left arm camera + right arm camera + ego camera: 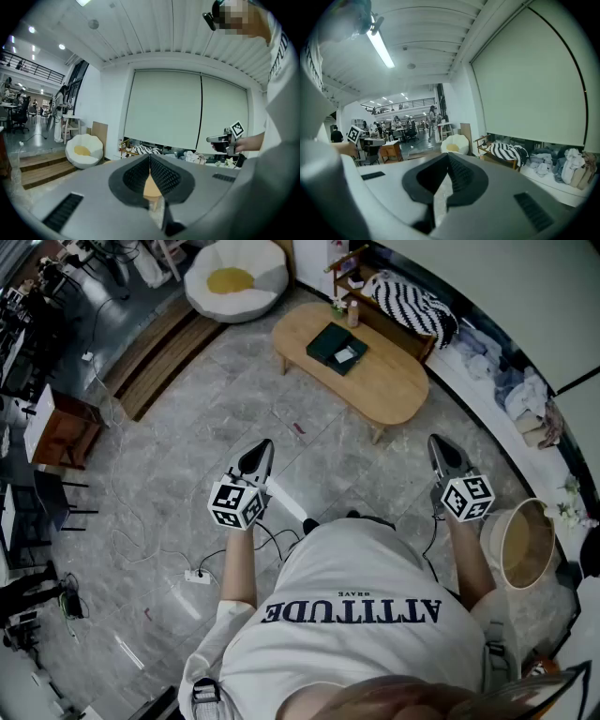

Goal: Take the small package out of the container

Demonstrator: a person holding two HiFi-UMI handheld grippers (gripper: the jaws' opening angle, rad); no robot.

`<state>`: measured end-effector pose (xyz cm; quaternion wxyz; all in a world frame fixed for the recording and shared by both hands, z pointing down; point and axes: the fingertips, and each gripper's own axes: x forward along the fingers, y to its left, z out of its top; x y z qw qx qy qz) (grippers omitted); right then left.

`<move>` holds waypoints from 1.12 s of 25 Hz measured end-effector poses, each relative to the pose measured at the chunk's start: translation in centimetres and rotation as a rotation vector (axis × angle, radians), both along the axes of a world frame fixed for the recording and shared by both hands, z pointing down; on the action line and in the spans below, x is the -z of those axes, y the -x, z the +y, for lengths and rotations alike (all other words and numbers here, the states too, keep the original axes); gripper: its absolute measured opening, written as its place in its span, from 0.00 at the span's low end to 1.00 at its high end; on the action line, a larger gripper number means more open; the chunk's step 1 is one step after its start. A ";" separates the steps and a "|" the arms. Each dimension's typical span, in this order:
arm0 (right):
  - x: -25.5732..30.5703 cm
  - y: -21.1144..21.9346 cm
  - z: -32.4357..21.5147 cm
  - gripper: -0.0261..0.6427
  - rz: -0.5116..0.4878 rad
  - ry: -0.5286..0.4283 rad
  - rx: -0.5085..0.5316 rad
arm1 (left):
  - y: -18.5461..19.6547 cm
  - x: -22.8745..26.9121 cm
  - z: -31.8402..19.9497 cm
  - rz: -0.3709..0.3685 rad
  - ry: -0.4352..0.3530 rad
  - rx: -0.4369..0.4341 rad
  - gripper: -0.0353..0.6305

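Approach not begun: left gripper (pixel 262 450) and right gripper (pixel 440 448), jaws together and empty, hang well short of the oval table (pixel 394 381); reaching its green container (pixel 337 347) likely comes next.

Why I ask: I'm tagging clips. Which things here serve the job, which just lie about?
Job: dark green container, small white package in it, left gripper, right gripper, both shut.
Lying about: egg-shaped beanbag, striped cushion, round basket, power strip.
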<state>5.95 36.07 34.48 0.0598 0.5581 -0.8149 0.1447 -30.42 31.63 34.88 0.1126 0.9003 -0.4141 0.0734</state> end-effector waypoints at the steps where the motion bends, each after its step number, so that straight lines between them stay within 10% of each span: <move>1: 0.0 -0.1 -0.1 0.07 0.000 0.000 0.001 | -0.1 0.0 0.0 0.000 -0.001 0.000 0.09; 28: -0.6 -2.5 0.5 0.07 -0.020 0.013 0.034 | -2.8 0.0 1.9 -0.005 -0.004 0.037 0.09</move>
